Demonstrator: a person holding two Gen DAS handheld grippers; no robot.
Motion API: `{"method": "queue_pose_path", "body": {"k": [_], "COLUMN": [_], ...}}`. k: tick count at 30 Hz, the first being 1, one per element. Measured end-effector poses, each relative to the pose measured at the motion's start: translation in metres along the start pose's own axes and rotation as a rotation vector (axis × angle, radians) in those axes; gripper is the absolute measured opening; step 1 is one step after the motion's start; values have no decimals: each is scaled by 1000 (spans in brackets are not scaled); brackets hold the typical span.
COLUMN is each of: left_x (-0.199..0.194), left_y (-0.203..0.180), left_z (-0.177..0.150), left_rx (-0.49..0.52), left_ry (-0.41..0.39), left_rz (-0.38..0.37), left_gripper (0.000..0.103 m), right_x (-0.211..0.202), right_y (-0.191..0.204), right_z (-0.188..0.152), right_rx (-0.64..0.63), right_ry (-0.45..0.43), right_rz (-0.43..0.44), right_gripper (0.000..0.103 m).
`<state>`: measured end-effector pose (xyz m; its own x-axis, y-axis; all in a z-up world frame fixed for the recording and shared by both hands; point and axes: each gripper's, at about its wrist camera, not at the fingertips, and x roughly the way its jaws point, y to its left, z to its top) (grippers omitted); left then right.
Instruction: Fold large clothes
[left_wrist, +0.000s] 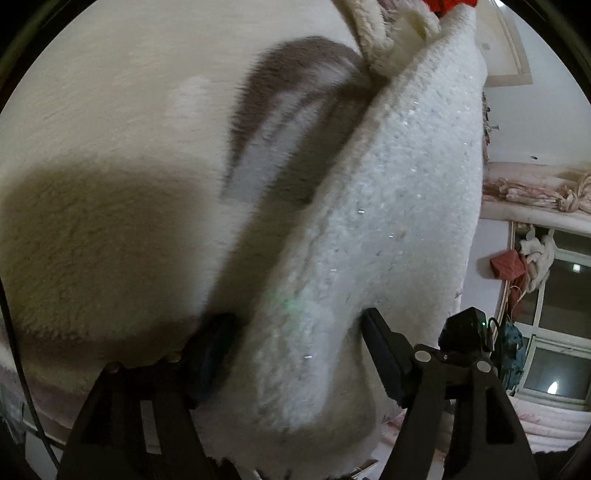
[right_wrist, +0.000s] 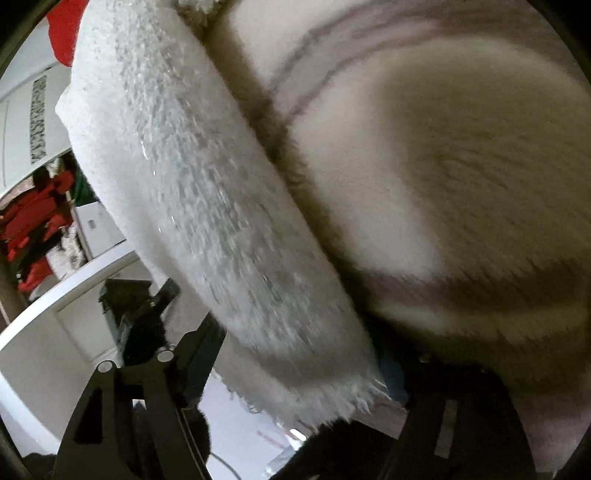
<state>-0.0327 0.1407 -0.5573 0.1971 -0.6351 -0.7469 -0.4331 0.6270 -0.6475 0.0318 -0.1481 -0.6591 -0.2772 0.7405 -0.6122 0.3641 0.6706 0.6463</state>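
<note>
Left tongs (left_wrist: 299, 350) and right tongs (right_wrist: 295, 354), each clenched on the thick edge of the white fleece garment (left_wrist: 388, 206), which sits between both pairs of fingers. From either grasp the gripped fold runs straight away from the tongs as its long axis. The garment's cream body with grey stripes (left_wrist: 280, 122) lies beside that fold. Neither hand is evidently nearer; the fold would be carried over jointly.
</note>
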Motion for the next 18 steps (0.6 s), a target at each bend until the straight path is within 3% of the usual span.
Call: {"method": "queue_pose_path", "body": {"k": [4, 5, 6, 8, 10, 13, 18], "left_x": [-9, -9, -8, -13, -21, -40, -73], "left_y": [-12, -18, -22, -27, -28, -36, -79], "left_z": [-9, -11, -12, -14, -16, -20, -17], "left_rx": [45, 63, 76, 91, 78, 73, 121], "left_ry": [-19, -13, -9, -22, -32, -51, -102], "left_rz": [-93, -82, -57, -36, -43, -50, -99], "left_gripper": [65, 39, 28, 19, 17, 14, 13], "right_x": [10, 10, 15, 22, 21, 6, -38], "right_y": [9, 12, 14, 19, 26, 36, 72], "right_z": [-5, -4, -6, -17, -24, -35, -59], "right_rx": [-29, -30, -26, -15, -5, 28, 70], "right_ry": [-2, -8, -9, -16, -41, -75, -163], "right_rz": [15, 21, 38, 89, 103, 152, 224], "right_gripper": [76, 72, 60, 50, 42, 37, 35]}}
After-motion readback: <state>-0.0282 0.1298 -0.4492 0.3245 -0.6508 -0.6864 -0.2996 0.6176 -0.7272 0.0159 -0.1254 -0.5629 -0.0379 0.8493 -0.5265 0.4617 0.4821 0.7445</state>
